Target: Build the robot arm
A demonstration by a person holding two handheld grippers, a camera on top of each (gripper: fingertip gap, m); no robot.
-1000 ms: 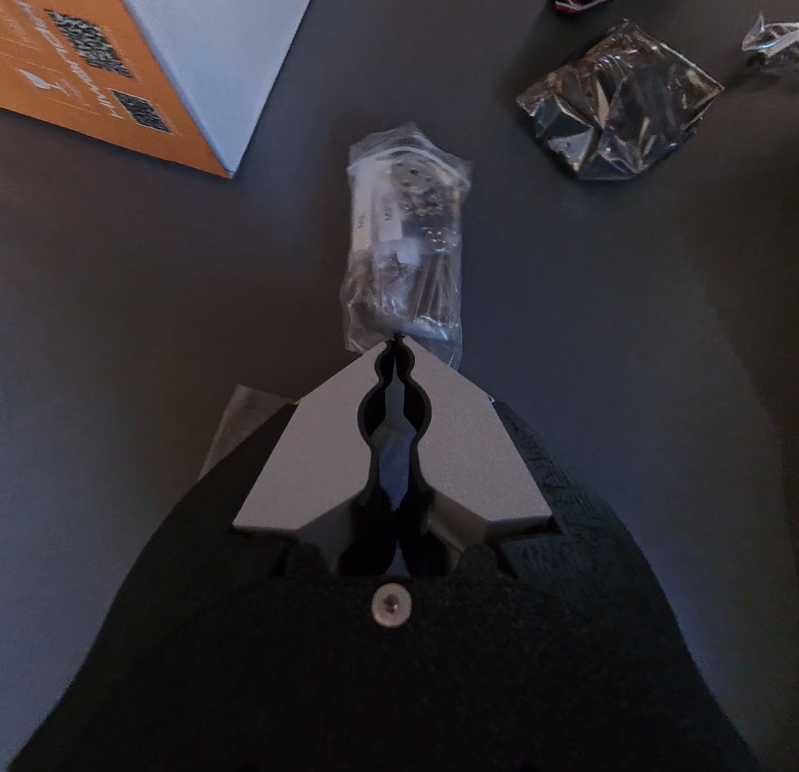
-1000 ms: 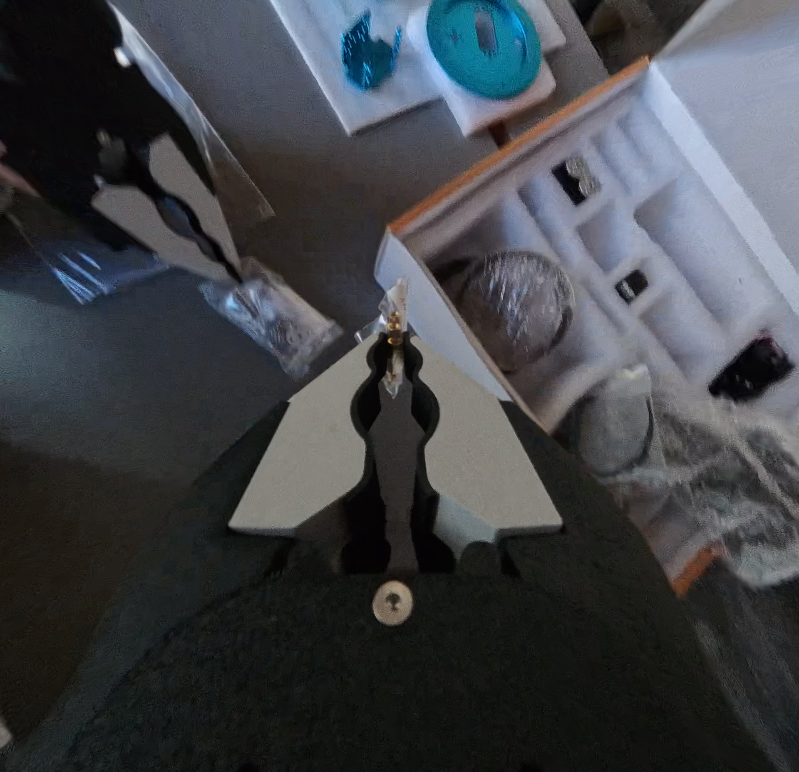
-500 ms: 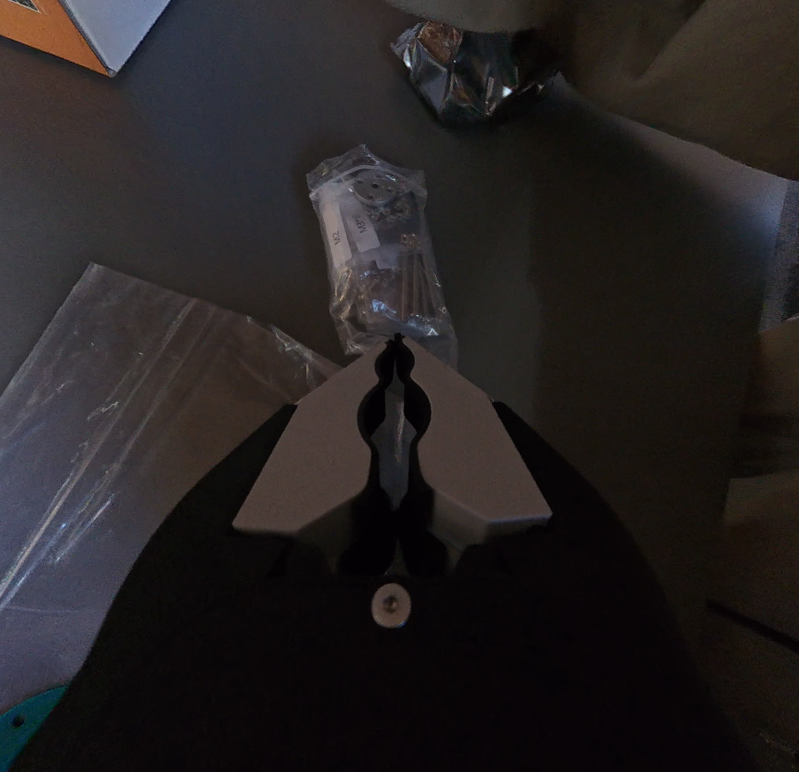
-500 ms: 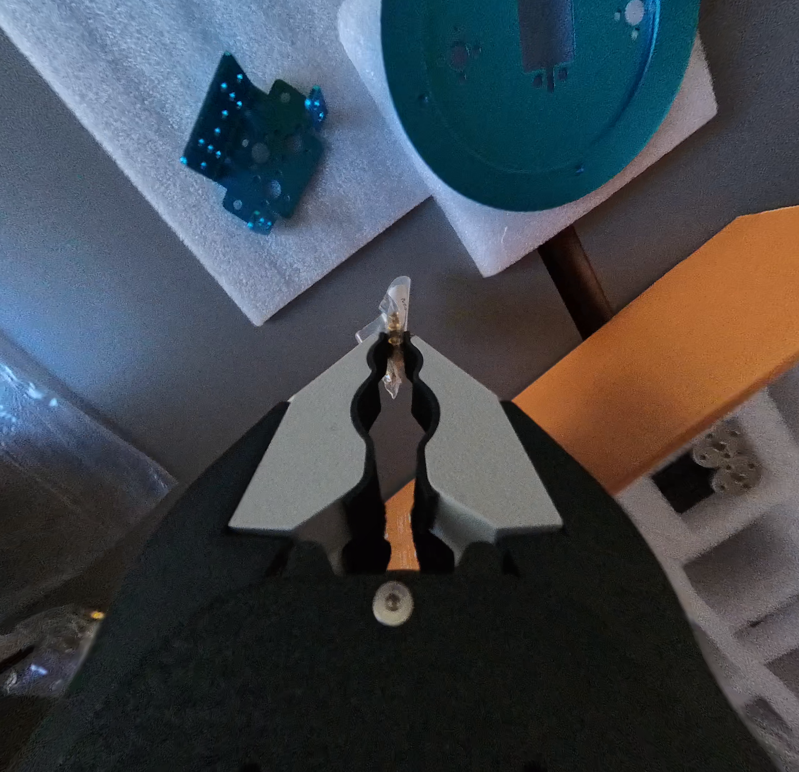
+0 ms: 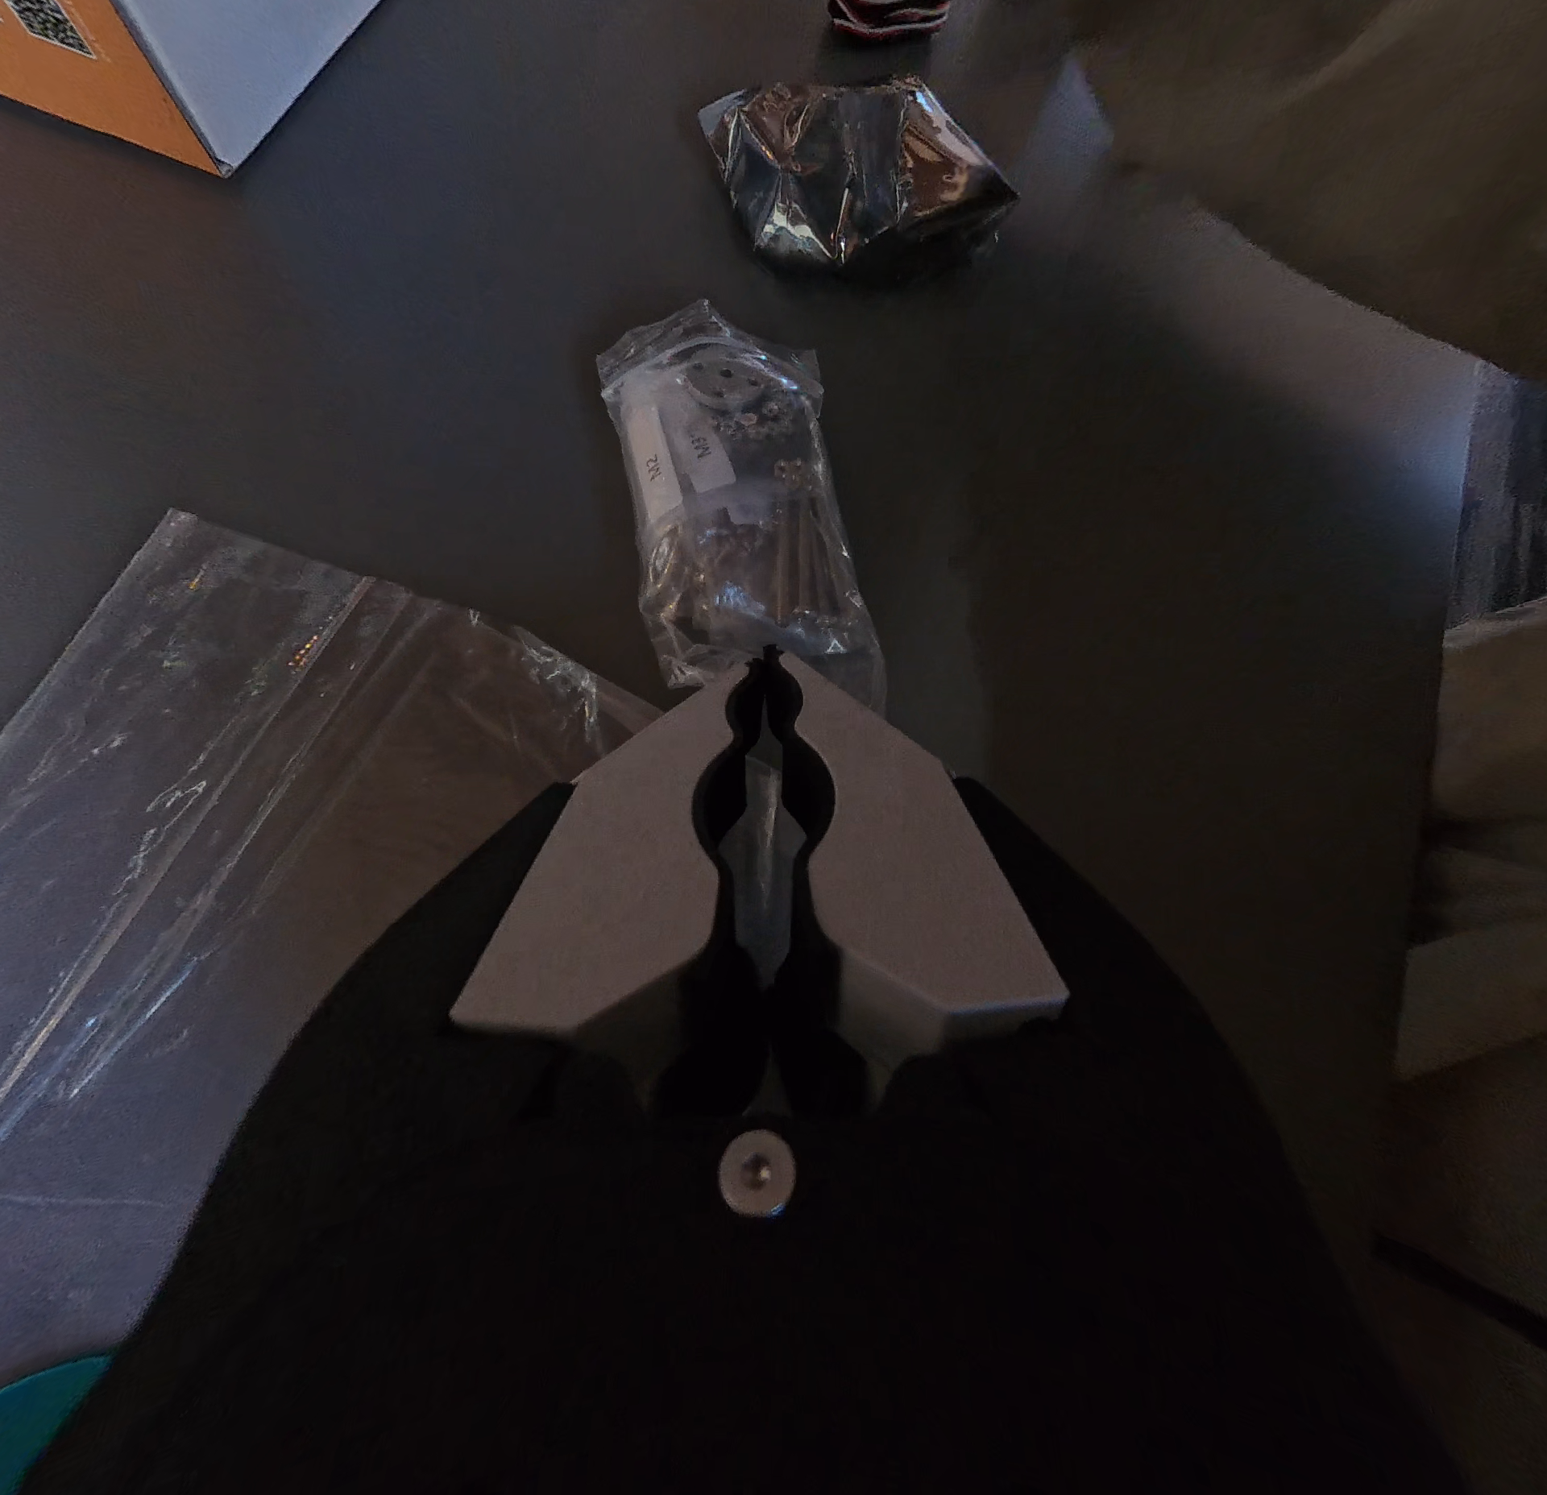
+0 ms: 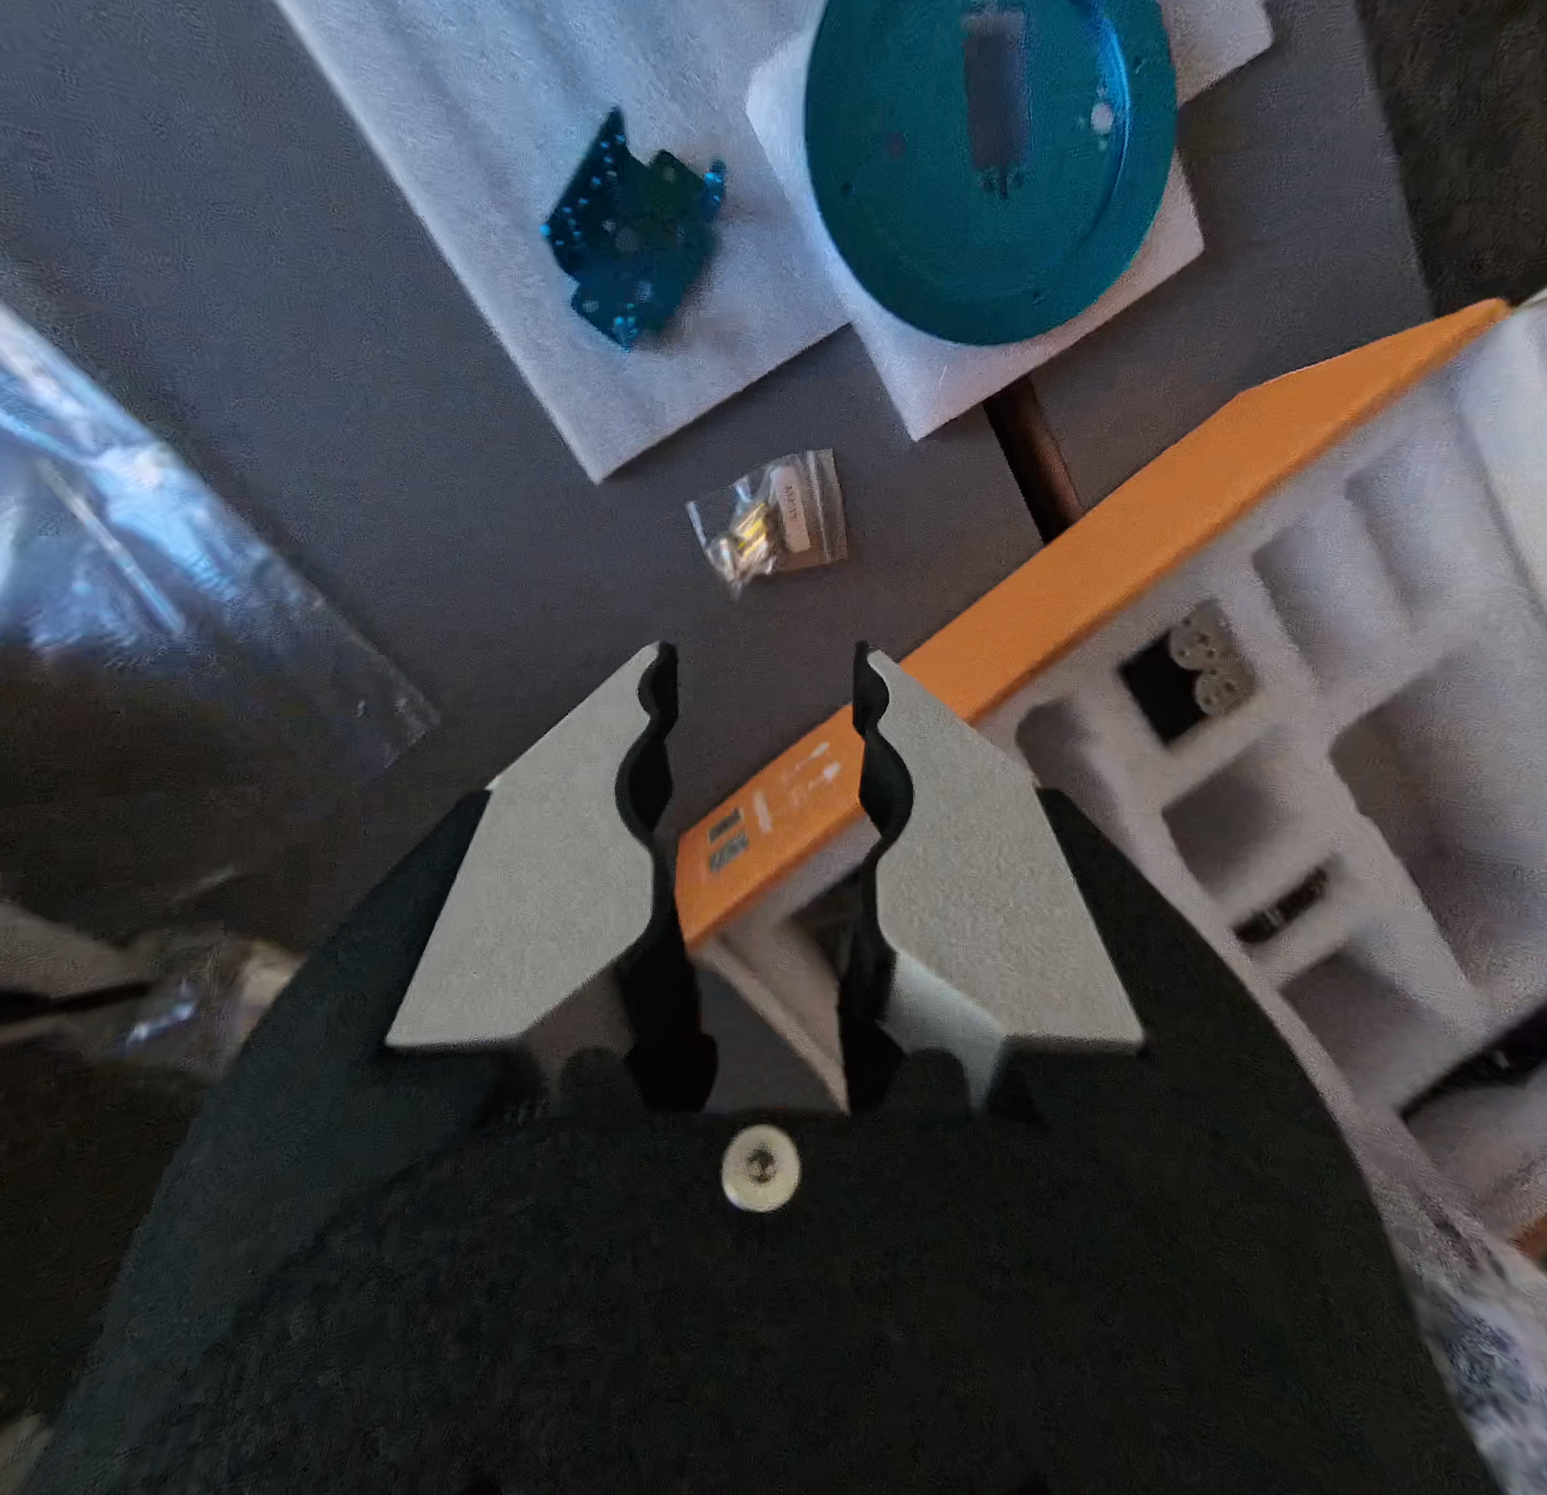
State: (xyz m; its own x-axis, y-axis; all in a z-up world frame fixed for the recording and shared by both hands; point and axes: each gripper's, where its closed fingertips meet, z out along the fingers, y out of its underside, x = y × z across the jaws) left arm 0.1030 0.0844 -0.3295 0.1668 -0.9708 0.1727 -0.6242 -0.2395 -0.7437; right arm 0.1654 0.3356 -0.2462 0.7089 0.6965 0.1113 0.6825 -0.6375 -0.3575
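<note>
My left gripper [image 5: 768, 660] is shut on the near edge of a clear plastic bag of screws and metal parts [image 5: 737, 501], which hangs out ahead of the fingertips over the dark table. My right gripper [image 6: 762, 660] is open and empty, held above the table. A small clear bag of brass parts [image 6: 766, 522] lies on the table just ahead of it, between a white foam sheet [image 6: 519, 199] and an orange-edged box [image 6: 1088, 534].
A large empty clear bag [image 5: 209, 743] lies at left. A crumpled silvery bag [image 5: 854, 174] and an orange and white box [image 5: 167, 49] lie farther off. A teal disc [image 6: 988, 141] and a blue bracket [image 6: 636, 233] rest on foam. The box holds white foam compartments [image 6: 1297, 785]. The left gripper's tips are roughly 25 centimeters from the right gripper's. To reach the blue bracket [image 6: 636, 233] in a straight line is about 15 centimeters for my right fingers, about 30 centimeters for my left.
My right gripper has opened and let go of the small bag of brass parts, which now lies on the table. My left gripper stays shut on the screw bag and has shifted a little.
</note>
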